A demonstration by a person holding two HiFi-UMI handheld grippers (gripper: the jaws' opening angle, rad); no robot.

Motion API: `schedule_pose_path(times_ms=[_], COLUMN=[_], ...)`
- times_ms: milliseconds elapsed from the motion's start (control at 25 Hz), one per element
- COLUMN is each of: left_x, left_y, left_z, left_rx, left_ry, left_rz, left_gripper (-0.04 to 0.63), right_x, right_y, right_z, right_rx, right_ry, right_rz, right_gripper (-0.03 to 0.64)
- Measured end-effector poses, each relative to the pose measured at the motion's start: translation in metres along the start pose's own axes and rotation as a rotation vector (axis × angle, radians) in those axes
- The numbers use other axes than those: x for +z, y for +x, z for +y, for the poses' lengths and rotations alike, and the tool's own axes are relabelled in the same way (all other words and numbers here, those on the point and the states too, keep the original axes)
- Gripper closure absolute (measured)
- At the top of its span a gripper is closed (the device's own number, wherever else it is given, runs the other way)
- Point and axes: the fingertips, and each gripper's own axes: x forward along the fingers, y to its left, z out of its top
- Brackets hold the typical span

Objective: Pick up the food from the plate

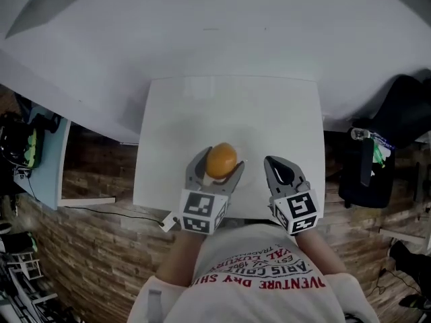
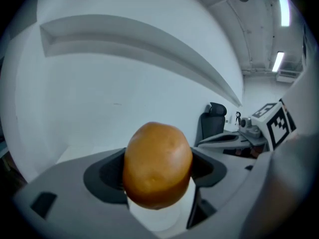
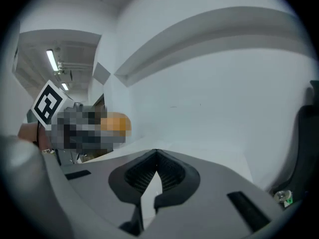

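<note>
A round orange-brown piece of food (image 1: 221, 159) is clamped between the jaws of my left gripper (image 1: 221, 163), lifted above the near part of the white table (image 1: 202, 106). In the left gripper view the food (image 2: 157, 163) fills the gap between the dark pads, and something white shows just under it. The white plate (image 1: 250, 169) is only faintly visible against the table, beneath and beside the food. My right gripper (image 1: 271, 161) sits to the right of the food, near the table's front edge, its jaws (image 3: 157, 153) shut together on nothing. The right gripper view catches the food (image 3: 117, 123) at its left.
The small white table stands against a white wall ledge (image 1: 215, 19). A black chair (image 1: 404, 106) and a black bag (image 1: 367, 173) stand to the right. A pale blue cabinet (image 1: 47, 160) is at the left, over a wood-patterned floor (image 1: 94, 247).
</note>
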Motion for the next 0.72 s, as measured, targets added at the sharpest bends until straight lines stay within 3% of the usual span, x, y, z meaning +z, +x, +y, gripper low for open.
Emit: schedule_pose_path(times_ms=[320,720], left_x=[0.058,0.085], left_y=[-0.059,-0.098], left_z=[0.007,0.000], left_rx=[0.110,0.115], left_ry=[-0.008,0.014], left_rz=[-0.250,-0.348], left_gripper=[0.235,0.235], right_x=[0.046,0.086], right_y=[-0.030,-0.054], right_z=[0.029,0.050], right_rx=[-0.057,-0.080], right_ry=[-0.064,-0.103], right_rz=[-0.144,-0.241], right_gripper=[0.612,0.612])
